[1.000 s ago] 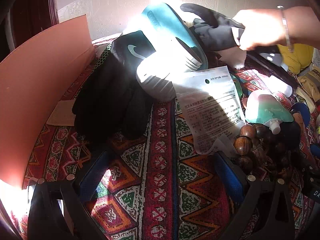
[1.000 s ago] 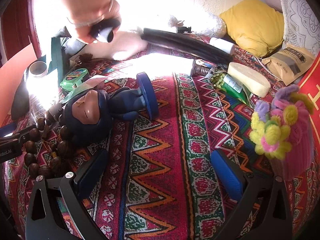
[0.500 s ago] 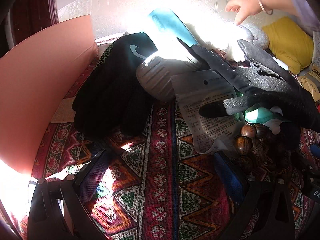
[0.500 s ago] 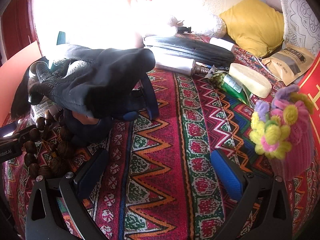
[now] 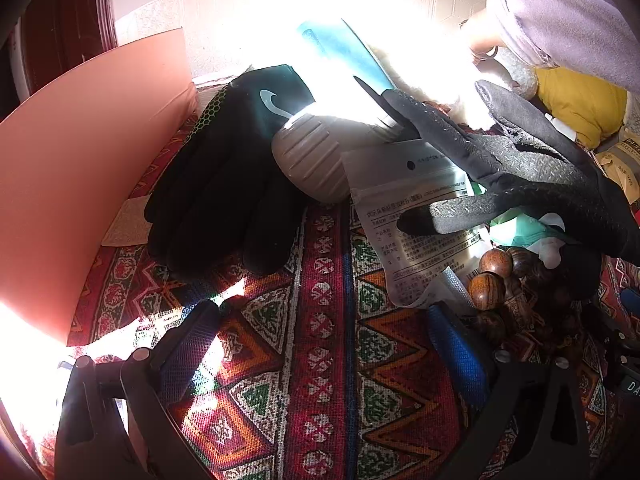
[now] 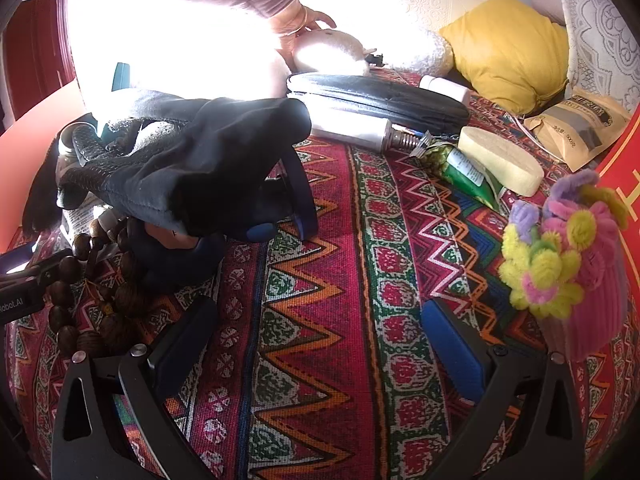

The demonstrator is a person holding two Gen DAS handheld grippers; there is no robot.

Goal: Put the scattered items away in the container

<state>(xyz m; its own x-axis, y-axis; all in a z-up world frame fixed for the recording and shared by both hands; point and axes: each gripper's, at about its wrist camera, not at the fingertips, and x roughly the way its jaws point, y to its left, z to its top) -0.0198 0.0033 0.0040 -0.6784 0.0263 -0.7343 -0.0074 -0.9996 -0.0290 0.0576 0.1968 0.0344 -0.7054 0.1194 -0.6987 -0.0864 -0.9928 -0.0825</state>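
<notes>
Both tongs, left [image 5: 320,344] and right [image 6: 320,340], spread open and empty above the patterned cloth [image 6: 320,280]. Grey glove [image 5: 532,168] draped over a blue figurine [image 6: 256,216], centre left. Orange container wall [image 5: 80,152], perhaps, far left.

Grippy glove [image 5: 532,176]: black, textured, we see it draped over the blue figurine [image 6: 248,216], fingers pointing left.
Nike glove [image 5: 224,184]: black, flat on the cloth.
Wooden beads [image 6: 92,292]: brown, heaped beside the figurine.

A glove [image 6: 192,168] lies draped over what seems a doll [image 6: 172,256].
</notes>
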